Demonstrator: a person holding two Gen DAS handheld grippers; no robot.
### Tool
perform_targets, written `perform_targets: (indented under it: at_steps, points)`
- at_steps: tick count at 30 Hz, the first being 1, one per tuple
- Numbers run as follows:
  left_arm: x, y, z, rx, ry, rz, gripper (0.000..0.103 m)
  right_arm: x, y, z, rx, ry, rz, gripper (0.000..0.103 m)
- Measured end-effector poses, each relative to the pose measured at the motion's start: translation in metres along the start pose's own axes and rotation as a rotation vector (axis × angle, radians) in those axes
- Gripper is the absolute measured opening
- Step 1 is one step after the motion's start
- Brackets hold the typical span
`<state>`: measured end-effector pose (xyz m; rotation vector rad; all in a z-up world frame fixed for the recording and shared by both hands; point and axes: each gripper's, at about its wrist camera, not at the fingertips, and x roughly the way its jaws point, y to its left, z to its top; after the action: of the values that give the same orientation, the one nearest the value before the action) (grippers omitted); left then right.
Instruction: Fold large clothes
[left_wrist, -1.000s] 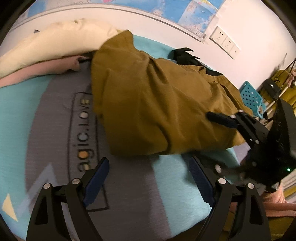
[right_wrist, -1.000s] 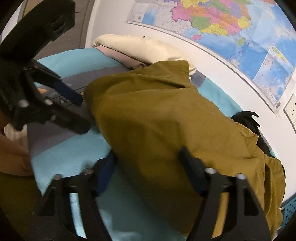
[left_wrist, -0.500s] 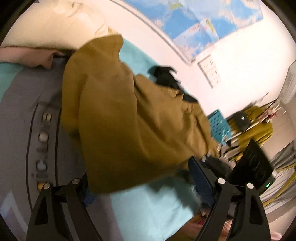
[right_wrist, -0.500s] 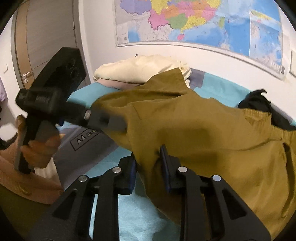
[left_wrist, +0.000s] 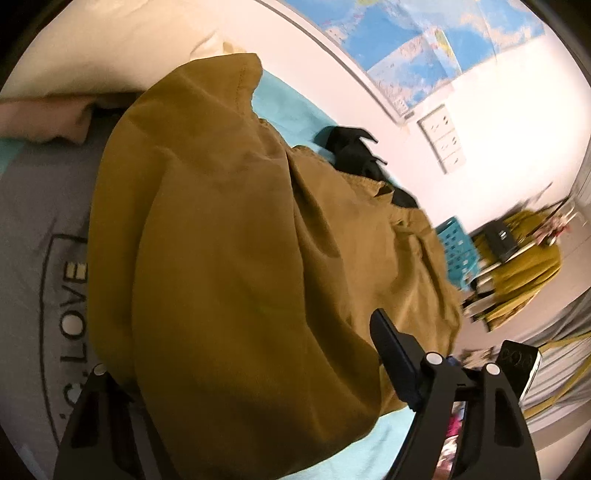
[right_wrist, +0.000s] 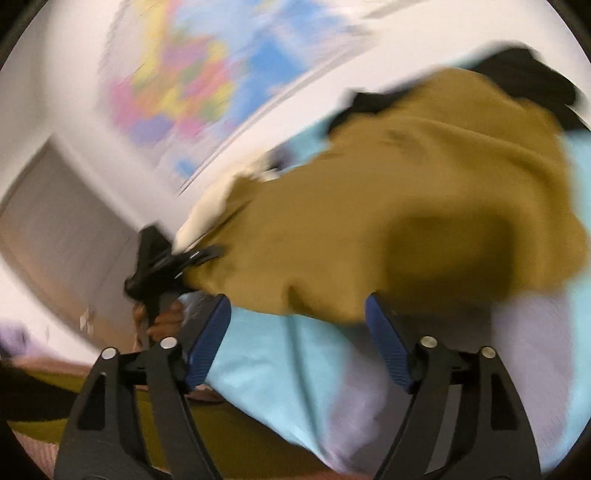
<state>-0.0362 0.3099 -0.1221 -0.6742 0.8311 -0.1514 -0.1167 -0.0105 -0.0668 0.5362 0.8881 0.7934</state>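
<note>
The garment lies across the bed, reaching its near edge. Pillows sit at the far-left corner; dark clothing behind the garment, along the wall-side edge.

Garment: mustard-olive, plain. Bedspread: grey panel with dark outlined "LOVE" lettering, turquoise toward edges. Black cloth at far edge. Pillow cream. Gripper pads blue, ribbed. Crate turquoise.

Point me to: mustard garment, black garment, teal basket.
mustard garment (left_wrist: 229, 258), left wrist view, middle of its top layer.
black garment (left_wrist: 351, 147), left wrist view, its bunched middle.
teal basket (left_wrist: 456, 251), left wrist view, its perforated side.
</note>
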Motion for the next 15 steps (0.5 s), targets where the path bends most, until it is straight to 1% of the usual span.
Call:
perform_targets:
  at_steps: [2, 4, 7, 10, 15]
  points:
    - [0.000, -0.004, 0.000, 0.028, 0.001, 0.042, 0.077, -0.011, -0.018, -0.002, 0.070, -0.025, -0.022, 0.076]
    - [0.003, -0.009, 0.000, 0.054, 0.000, 0.083, 0.077, -0.021, -0.035, -0.005, 0.134, -0.056, -0.065, 0.079]
    - [0.005, -0.016, 0.000, 0.081, -0.004, 0.139, 0.077, -0.021, -0.050, -0.005, 0.200, -0.083, -0.094, 0.080]
    - [0.004, -0.015, -0.001, 0.091, -0.005, 0.159, 0.077, -0.016, -0.051, 0.001, 0.192, -0.106, -0.118, 0.080]
    - [0.004, -0.017, -0.001, 0.105, -0.006, 0.181, 0.077, -0.002, -0.054, 0.012, 0.180, -0.118, -0.198, 0.084]
